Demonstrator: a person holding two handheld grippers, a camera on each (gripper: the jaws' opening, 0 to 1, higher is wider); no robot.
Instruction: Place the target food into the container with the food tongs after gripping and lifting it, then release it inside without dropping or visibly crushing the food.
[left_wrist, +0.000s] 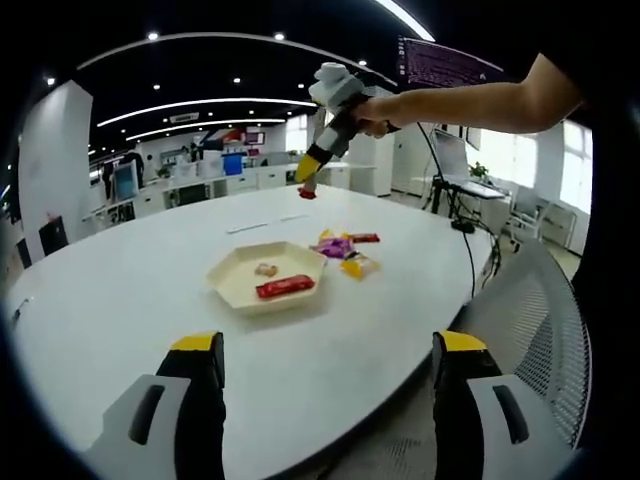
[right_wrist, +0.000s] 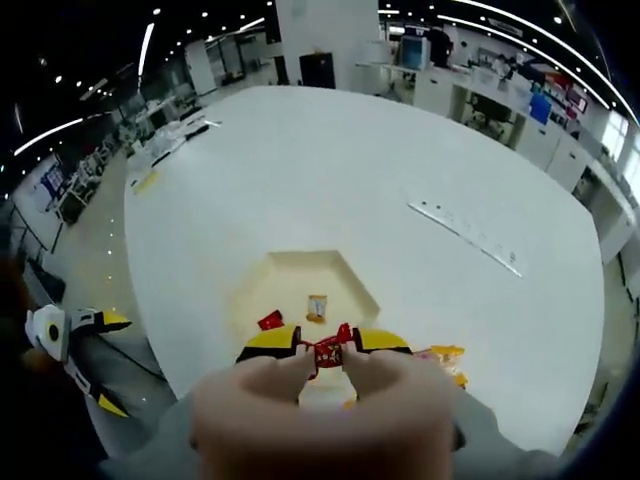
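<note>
Office counter, white and oval: the right gripper (right_wrist: 330, 350) is pinched closed on a small red wrapped snack (right_wrist: 328, 351), held high above the cream hexagonal tray (left_wrist: 262, 278).

Working outward, the tray below already holds a red bar (left_wrist: 285, 287) and a small tan piece (left_wrist: 265, 269), with loose wrapped snacks (left_wrist: 345, 250) lying just beside it on the counter (left_wrist: 120, 290). The left gripper (left_wrist: 325, 400) hangs low near the counter edge, jaws spread wide and empty. The risk, as I judge it, is height: let go from up here and the snack could bounce out of the tray or miss it, while squeezing harder to steady it could crush the wrapper.
</note>
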